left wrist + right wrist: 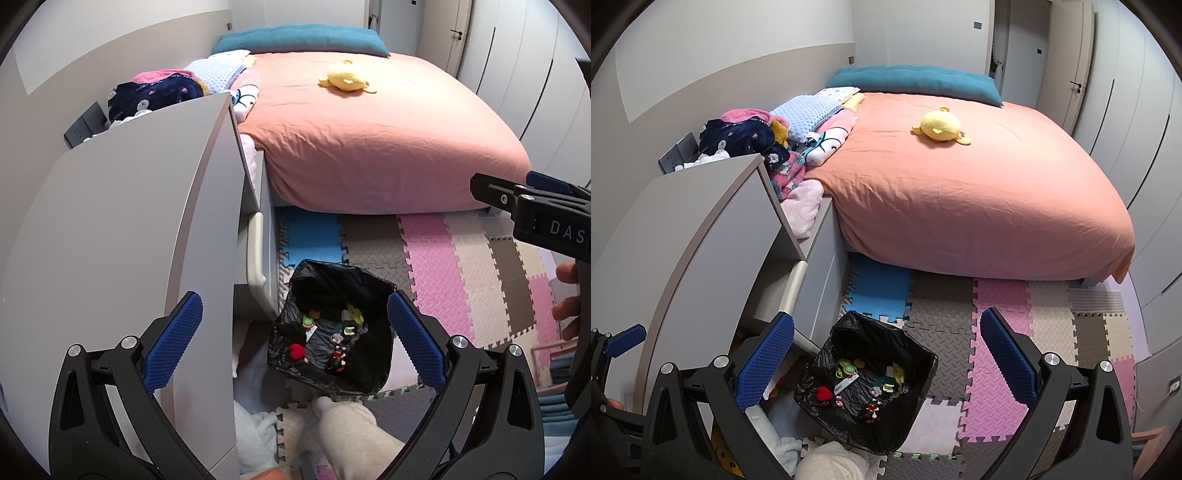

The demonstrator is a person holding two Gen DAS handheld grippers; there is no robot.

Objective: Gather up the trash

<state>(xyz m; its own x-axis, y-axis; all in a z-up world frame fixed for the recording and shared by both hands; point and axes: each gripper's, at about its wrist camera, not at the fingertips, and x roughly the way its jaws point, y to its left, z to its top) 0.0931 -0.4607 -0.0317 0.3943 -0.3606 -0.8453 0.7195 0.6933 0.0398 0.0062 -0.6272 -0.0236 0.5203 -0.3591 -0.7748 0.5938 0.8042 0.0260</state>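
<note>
You are in a bedroom, over a floor of interlocking foam mats in pink, grey, beige and blue (993, 354), beside a bed with a salmon-coloured cover (979, 199) and a yellow plush toy (940, 125) lying on it. On the mats, just beside a grey cabinet (122, 229), stands the bin lined with a black plastic bag (332, 325) — small colourful bits of trash, among them a red heart-shaped piece (296, 350), lie at its bottom. Your left gripper (295, 339) hangs above the bin with its blue-padded fingers spread wide, holding and touching nothing. Your right gripper (886, 358) is spread just as wide and empty too — the bin sits low between its fingers.
</note>
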